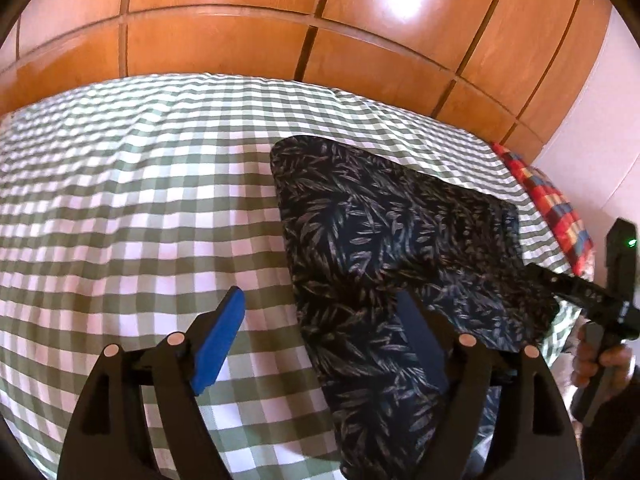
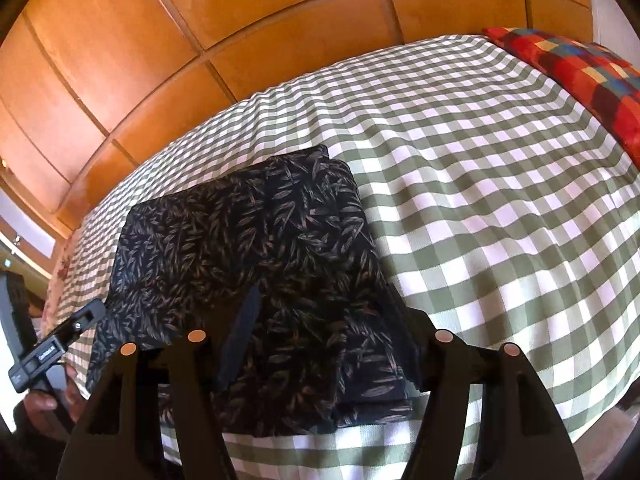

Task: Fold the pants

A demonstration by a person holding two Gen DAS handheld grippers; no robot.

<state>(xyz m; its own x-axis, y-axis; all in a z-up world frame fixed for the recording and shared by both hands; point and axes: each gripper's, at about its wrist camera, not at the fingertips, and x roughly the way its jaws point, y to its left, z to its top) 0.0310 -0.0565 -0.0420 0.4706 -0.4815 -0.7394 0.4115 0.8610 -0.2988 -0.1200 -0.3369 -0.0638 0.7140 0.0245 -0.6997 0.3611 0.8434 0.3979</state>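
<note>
- The dark navy pants with a pale leaf print lie folded into a flat rectangular stack on the green-and-white checked bedspread, near its front edge.
- The left gripper hangs over the stack's left edge — its blue-padded fingers spread wide, nothing between them.
- The right gripper hovers above the stack, jaws apart, gripping nothing.
- A red patchwork pillow lies at the bed's right end — orange wooden panels stand behind.

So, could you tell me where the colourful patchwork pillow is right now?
The patchwork pillow lies at the bed's far right edge in the right wrist view, on the checked sheet, well apart from the folded pants.
</note>
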